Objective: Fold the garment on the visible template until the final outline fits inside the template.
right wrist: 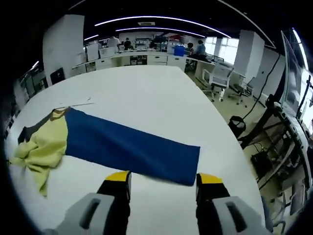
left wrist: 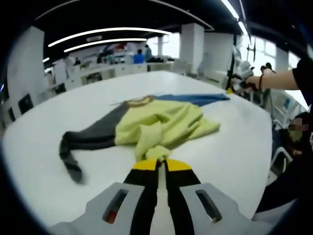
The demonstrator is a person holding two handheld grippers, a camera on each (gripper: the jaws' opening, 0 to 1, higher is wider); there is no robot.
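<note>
Garment being gathered on the white desk (left wrist: 234, 156)

A crumpled yellow-green, grey and blue sweatshirt (left wrist: 161, 122) is spread mid-desk, its blue sleeve (right wrist: 132, 147) laid flat. The left hand-held gripper (left wrist: 159, 164) is pinched on a yellow fold; the right hand-held gripper (right wrist: 164, 178) is held spread near the cuff. The sleeve is best gripped at its cuff and folded inward.

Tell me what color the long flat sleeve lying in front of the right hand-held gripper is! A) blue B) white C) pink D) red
A: the sleeve stretched flat on the white table in the right gripper view is dark blue, joined to the yellow-green body of the garment.
</note>
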